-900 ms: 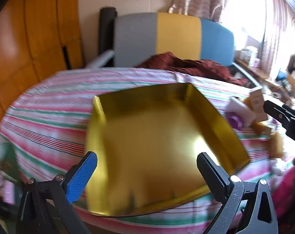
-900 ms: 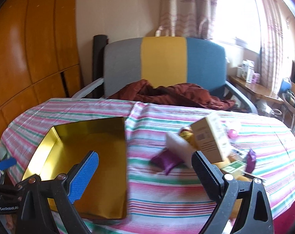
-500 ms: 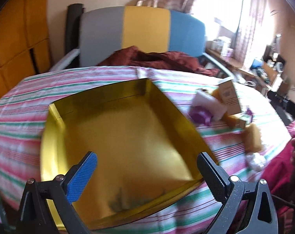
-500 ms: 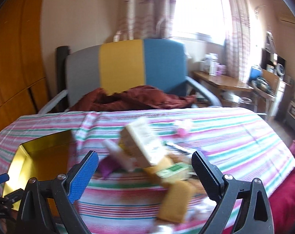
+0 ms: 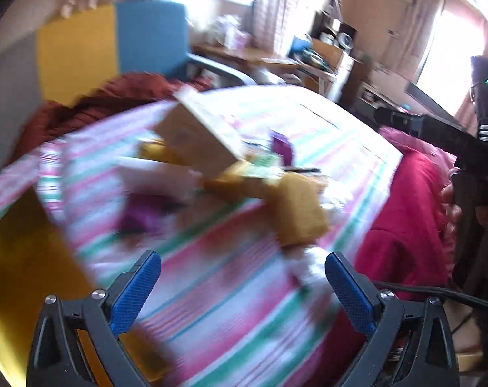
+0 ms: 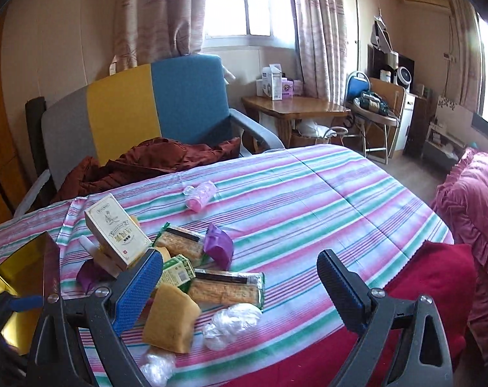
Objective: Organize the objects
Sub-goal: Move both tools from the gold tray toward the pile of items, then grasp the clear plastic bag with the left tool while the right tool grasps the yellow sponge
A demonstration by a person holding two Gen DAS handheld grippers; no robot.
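A gold tray (image 6: pixel 21 267) lies at the left of the striped table (image 6: pixel 324 206); it also shows in the blurred left wrist view (image 5: pixel 21 277). A pile lies right of it: a cream box (image 6: pixel 116 233), cracker packs (image 6: pixel 226 290), a yellow sponge (image 6: pixel 171 317), purple packets (image 6: pixel 218 248), a green carton (image 6: pixel 176 269), clear plastic wads (image 6: pixel 231 324) and a pink bottle (image 6: pixel 200 195). My left gripper (image 5: pixel 242 285) is open and empty above the table, near the sponge (image 5: pixel 300 214) and box (image 5: pixel 200 132). My right gripper (image 6: pixel 240 285) is open and empty over the pile.
A grey, yellow and blue chair (image 6: pixel 137 109) with a maroon cloth (image 6: pixel 147 164) stands behind the table. A red cushion (image 6: pixel 434 277) and pink bedding (image 6: pixel 476 193) lie at the right. A wooden side table (image 6: pixel 295 106) stands by the window.
Both grippers have swung to the right, from the gold tray toward the pile of objects. The tray has slid to the left edge of both views. Both stay open.
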